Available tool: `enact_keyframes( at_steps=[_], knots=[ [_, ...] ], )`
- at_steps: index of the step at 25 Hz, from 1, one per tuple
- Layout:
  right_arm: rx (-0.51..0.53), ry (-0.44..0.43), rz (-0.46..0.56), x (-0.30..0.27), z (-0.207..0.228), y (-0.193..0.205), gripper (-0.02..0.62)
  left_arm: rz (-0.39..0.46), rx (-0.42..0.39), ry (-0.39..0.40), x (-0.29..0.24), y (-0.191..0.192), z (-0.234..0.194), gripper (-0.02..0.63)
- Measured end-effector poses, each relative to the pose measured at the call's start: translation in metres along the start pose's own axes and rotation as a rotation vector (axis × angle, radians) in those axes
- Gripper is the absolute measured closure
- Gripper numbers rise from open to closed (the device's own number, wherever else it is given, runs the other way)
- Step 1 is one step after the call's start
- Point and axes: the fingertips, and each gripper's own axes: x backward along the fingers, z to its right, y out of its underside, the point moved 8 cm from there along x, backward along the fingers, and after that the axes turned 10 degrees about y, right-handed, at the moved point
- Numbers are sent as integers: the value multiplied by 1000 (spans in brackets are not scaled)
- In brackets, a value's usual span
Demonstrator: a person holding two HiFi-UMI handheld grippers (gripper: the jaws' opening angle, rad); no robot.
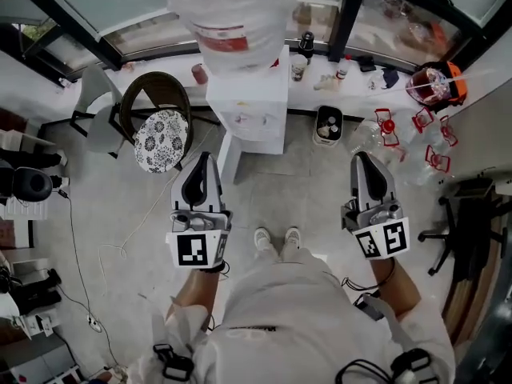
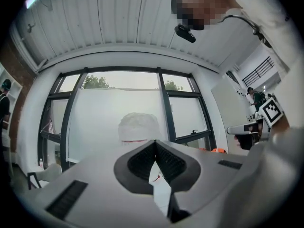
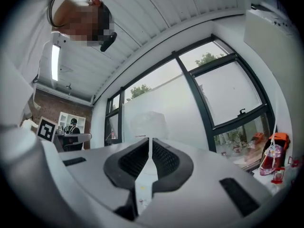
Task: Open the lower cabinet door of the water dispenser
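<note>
The white water dispenser [image 1: 250,102] stands against the window ledge, with a clear bottle [image 1: 232,10] on top. A white panel [image 1: 227,157] juts toward me from its lower left corner; I cannot tell whether it is the lower door. My left gripper [image 1: 202,160] and right gripper [image 1: 364,158] are held up in front of me, well short of the dispenser, both shut and empty. In the left gripper view the jaws [image 2: 155,142] meet below the bottle [image 2: 138,126]. In the right gripper view the jaws [image 3: 150,139] point at the bottle [image 3: 148,121].
A wicker chair with a patterned cushion [image 1: 161,138] sits left of the dispenser and a small bin [image 1: 328,125] right of it. Empty bottles with red handles [image 1: 400,130] lie at the right. A cable [image 1: 120,238] runs over the floor at the left. An office chair [image 1: 472,214] is at the far right.
</note>
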Motion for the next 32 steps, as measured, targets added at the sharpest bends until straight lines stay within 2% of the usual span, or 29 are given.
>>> enact_keyframes(
  at_steps=[4, 14, 32],
  knots=[
    [11, 9, 13, 8, -8, -11, 563, 5, 5, 18, 6, -6, 1, 604],
    [60, 9, -54, 29, -32, -6, 573, -1, 0, 31, 25, -7, -5, 604],
    [67, 31, -36, 38, -34, -11, 577, 19, 11, 37, 29, -10, 1, 604]
  ],
)
